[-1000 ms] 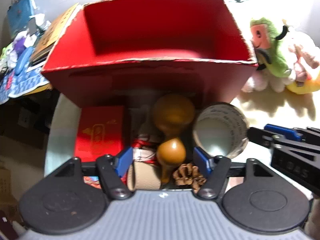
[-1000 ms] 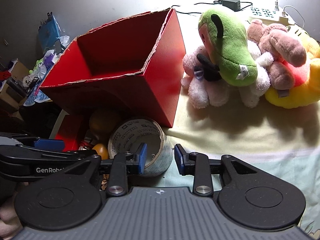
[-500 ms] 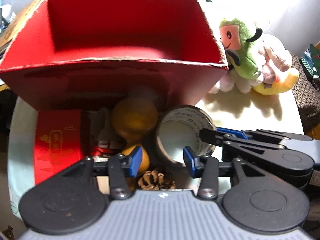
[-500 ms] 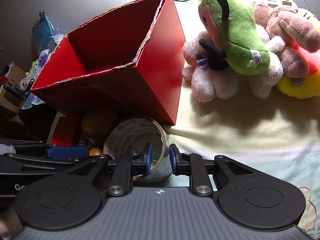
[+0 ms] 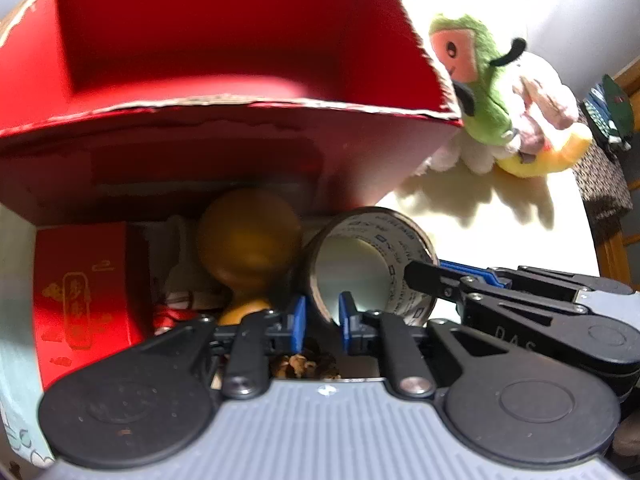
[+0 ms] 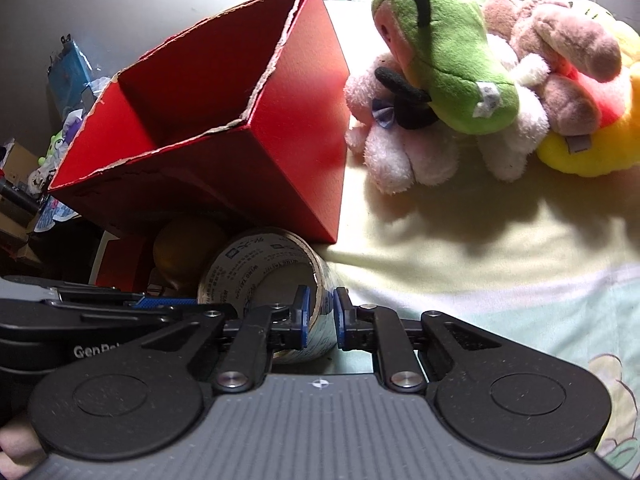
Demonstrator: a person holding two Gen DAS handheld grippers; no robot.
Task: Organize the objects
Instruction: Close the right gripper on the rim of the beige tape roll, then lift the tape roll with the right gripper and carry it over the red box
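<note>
Both grippers pinch the same tape roll (image 6: 264,280) — the right gripper (image 6: 320,316) has its jaws drawn narrow over the roll's right wall, and the left gripper (image 5: 321,320) has its jaws narrow over the near-left wall. The roll lies on its side on the bed sheet (image 6: 460,256), just in front of the red box (image 6: 224,120), touching or nearly touching the brown gourd (image 5: 248,240) beside it.

The main risk is the two grips fighting: if the hands lift at different rates, the thin ring may twist, slip from one pair of pads, and roll toward the sheet's near edge. The box leans over the pile, so a lift could also clip its torn rim. Whether the left pads truly bite is hard to tell through the blur.

Both tools point forward and slightly down, side by side, the right one crossing in from the right of the left view.
</note>
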